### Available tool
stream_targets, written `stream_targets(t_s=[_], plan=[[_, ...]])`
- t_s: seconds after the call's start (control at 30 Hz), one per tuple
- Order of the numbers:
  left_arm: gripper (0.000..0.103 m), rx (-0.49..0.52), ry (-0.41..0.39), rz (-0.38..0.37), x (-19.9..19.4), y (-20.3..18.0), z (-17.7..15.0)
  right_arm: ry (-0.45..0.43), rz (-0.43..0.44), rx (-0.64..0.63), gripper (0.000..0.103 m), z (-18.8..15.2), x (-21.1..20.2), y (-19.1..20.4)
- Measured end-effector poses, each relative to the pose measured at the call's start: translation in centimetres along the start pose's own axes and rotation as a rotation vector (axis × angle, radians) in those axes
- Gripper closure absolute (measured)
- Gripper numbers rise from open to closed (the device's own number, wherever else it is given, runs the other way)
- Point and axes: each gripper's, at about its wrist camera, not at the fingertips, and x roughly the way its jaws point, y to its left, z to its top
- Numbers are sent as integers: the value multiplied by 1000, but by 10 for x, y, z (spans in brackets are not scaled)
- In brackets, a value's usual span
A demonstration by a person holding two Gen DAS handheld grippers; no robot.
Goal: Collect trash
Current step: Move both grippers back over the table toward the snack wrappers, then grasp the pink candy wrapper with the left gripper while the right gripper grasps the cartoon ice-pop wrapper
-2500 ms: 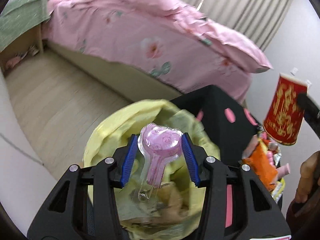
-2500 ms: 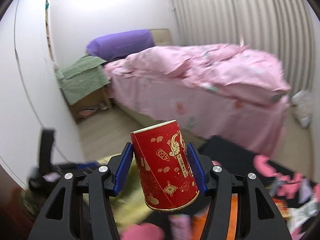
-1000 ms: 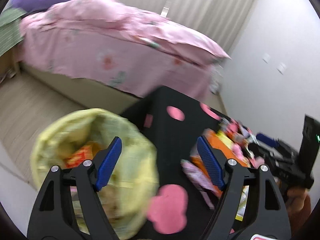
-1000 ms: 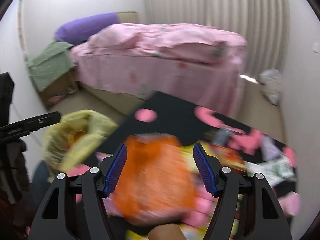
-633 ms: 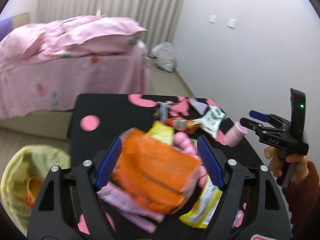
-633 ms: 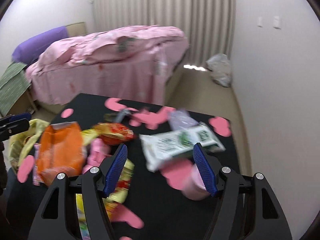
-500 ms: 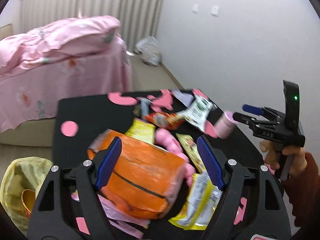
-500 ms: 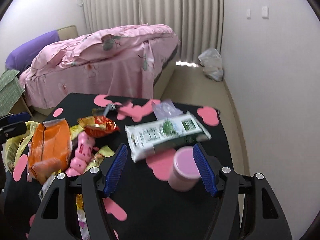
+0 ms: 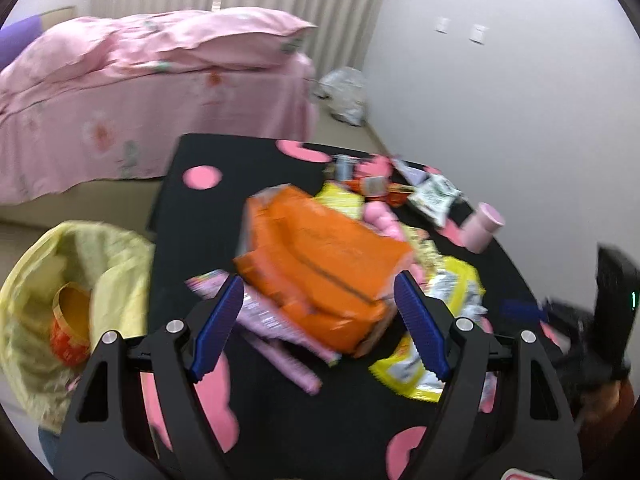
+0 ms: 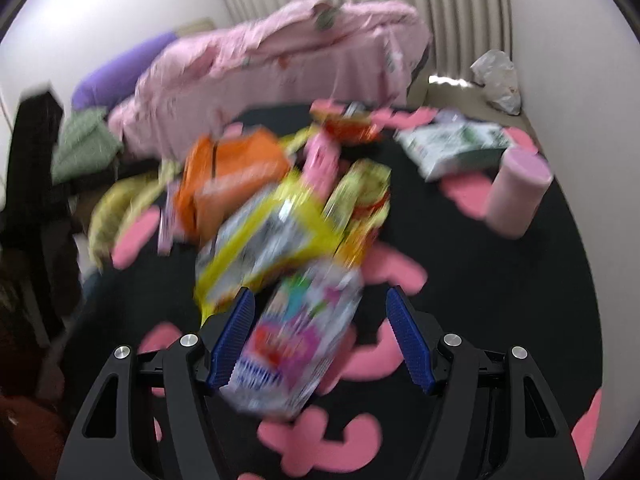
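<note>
My left gripper (image 9: pixel 316 330) is hanging open over a crinkled orange snack bag (image 9: pixel 320 264) on the black pink-spotted table (image 9: pixel 208 216); only this view is showing the yellow trash bag (image 9: pixel 80 264) beside the table, holding a red paper cup (image 9: pixel 68 328). My right gripper (image 10: pixel 318 338) is gaping above a blurred pink-and-white wrapper (image 10: pixel 300 340), a yellow packet (image 10: pixel 264 240) lying just beyond.
</note>
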Motion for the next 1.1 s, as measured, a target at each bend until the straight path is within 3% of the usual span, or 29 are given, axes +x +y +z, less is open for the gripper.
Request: stream_targets(t_s=[0.1, 0.23, 0.4, 0.6, 0.67, 0.73, 0.97, 1.1], plan=[[30, -21, 32, 50, 1, 12, -6, 58, -34, -45, 39, -17, 10, 12], [30, -78, 86, 94, 6, 30, -15, 43, -117, -16, 39, -31, -2, -1], [30, -190, 132, 38, 21, 44, -14, 37, -188, 38, 39, -45, -12, -20], [46, -192, 150, 110, 44, 49, 3, -10, -184, 22, 39, -45, -23, -17], [54, -183, 156, 128, 50, 52, 6, -19, -200, 7, 39, -44, -24, -13], [70, -164, 174, 133, 53, 51, 5, -26, -207, 7, 39, -42, -25, -13], [72, -35, 206, 41, 36, 21, -24, -42, -193, 49, 39, -40, -28, -15], [72, -13, 227, -21, 24, 9, -39, -40, -160, 85, 39, -38, -24, -13]])
